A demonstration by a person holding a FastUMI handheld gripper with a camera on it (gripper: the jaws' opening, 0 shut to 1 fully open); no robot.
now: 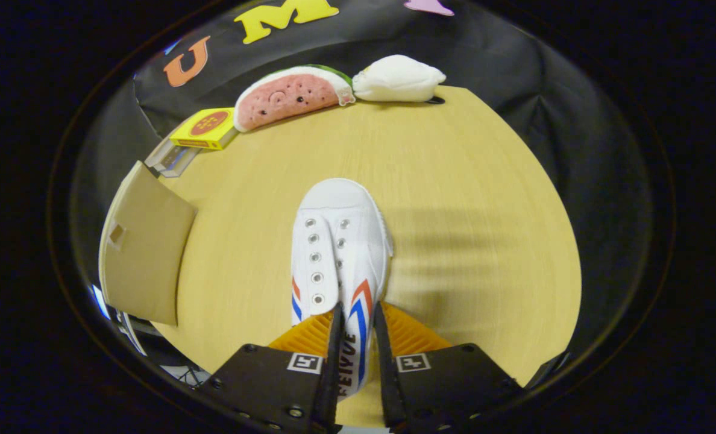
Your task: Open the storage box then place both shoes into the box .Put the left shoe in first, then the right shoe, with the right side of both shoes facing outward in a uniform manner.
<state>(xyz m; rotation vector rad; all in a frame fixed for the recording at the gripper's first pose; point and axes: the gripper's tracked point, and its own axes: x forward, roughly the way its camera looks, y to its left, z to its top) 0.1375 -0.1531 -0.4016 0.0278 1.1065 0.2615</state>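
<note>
Hand-held gripper (356,319) apparently clamps one white shoe (340,253) on the table (466,181); one box flap (144,259) beside.

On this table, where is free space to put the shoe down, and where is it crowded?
The fingers are shut on the white shoe. Bare table lies beside the shoe, away from the box flap, and between the toe and the watermelon plush. It is crowded along the far edge: yellow box, plush, white pouch.
</note>
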